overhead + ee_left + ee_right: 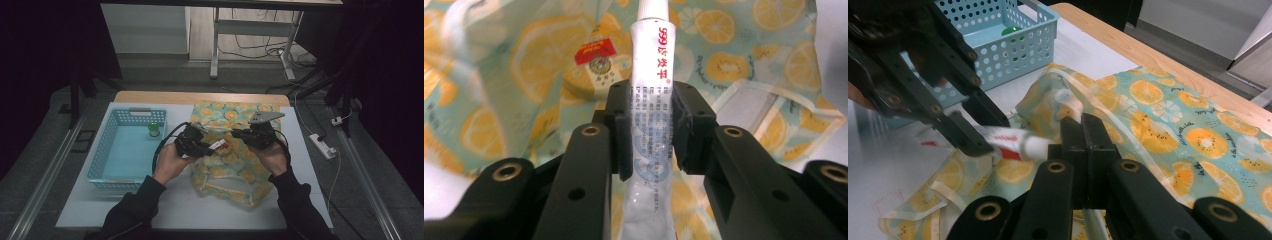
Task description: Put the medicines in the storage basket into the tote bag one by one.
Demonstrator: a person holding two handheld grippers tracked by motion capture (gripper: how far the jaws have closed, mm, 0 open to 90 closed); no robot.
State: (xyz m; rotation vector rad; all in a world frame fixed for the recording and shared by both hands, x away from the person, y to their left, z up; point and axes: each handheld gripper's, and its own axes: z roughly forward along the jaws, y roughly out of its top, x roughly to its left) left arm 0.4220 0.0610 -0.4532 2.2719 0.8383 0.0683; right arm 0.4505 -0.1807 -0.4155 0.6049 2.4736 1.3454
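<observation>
Bare white table [175, 210] lies free along the frame's bottom edge. The blue basket [102, 155] blocks the left. The fruit-print bag [235, 172] covers the centre.

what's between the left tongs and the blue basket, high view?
Bare white tabletop in the high view. The left tongs, holding the tube, are above the fruit-print bag's edge, right of the basket.

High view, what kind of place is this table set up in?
Probably a lab or workshop recording station, not a home. The white table stands on a bare grey floor, with cables and a power strip lying loose, a metal-legged bench behind, and dark surroundings on both sides.
</observation>
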